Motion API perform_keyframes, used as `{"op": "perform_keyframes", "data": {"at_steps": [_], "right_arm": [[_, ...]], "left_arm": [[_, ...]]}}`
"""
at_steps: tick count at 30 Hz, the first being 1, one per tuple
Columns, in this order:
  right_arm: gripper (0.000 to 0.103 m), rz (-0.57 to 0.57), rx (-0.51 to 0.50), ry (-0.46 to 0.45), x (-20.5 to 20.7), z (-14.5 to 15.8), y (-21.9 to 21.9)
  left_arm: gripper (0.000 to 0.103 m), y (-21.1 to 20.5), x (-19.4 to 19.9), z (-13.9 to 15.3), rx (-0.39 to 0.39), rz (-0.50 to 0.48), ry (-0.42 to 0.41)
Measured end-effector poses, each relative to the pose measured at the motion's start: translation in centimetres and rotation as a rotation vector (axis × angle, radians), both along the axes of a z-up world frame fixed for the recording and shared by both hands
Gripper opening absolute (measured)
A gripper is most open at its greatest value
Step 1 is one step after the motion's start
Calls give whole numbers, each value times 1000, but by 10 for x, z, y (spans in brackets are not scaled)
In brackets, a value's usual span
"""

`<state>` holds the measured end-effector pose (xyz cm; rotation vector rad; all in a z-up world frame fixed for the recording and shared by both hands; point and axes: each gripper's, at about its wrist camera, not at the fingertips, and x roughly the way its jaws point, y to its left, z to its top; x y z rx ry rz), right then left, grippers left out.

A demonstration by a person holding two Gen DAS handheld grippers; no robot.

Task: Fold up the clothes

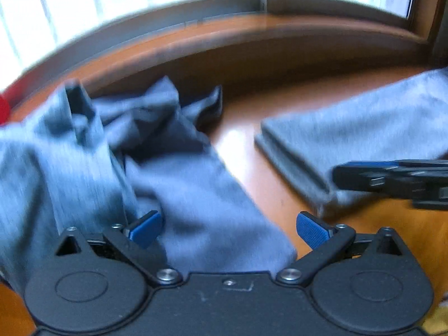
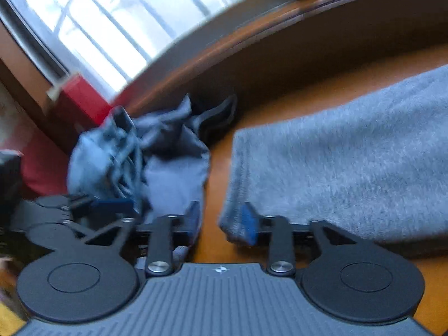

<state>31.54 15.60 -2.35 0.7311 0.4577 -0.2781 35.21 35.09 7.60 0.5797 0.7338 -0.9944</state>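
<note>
A crumpled blue-grey garment (image 1: 173, 168) lies heaped on the left of the wooden tabletop (image 1: 246, 142). My left gripper (image 1: 228, 229) hovers over its near end, jaws wide open, with cloth lying below and between the blue pads (image 1: 145, 228) but not pinched. A folded grey cloth (image 1: 358, 134) lies flat on the right. My right gripper (image 2: 221, 221) is open about halfway over the bare strip of wood between the two pieces. The folded grey cloth's (image 2: 350, 168) near corner rests against its right pad (image 2: 249, 224). The crumpled garment (image 2: 156, 156) is at its left.
A raised wooden ledge (image 1: 252, 42) and a bright window (image 1: 140, 2) close off the far side. A red box (image 2: 81, 103) stands at the left on the ledge. The right gripper's body (image 1: 397, 180) reaches in from the right edge of the left wrist view.
</note>
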Motion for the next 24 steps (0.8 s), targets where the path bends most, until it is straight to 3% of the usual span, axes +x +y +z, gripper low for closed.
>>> {"op": "perform_keyframes", "data": {"at_steps": [1, 3, 7, 12, 14, 17, 21, 24], "right_arm": [[51, -37, -34, -22, -11, 8, 0], [72, -146, -105, -22, -35, 19, -5], [75, -435, -164, 56, -83, 15, -25], [75, -666, -277, 182, -127, 6, -57], [75, -689, -284, 269, -130, -5, -67], [77, -604, -372, 361, -121, -17, -56], [81, -528, -420, 391, -120, -14, -35], [79, -485, -424, 385, -126, -7, -25]], "left_arm": [[103, -6, -3, 4, -32, -8, -32], [103, -25, -9, 9, -94, -48, -53], [103, -74, -32, -2, -131, -173, -49], [103, -116, -59, -39, -7, -252, -135], [103, -117, -61, -47, 19, -259, -156], [103, -114, -59, -47, 47, -262, -177], [103, -107, -56, -47, 89, -242, -208], [103, -99, -54, -45, 85, -209, -172]]}}
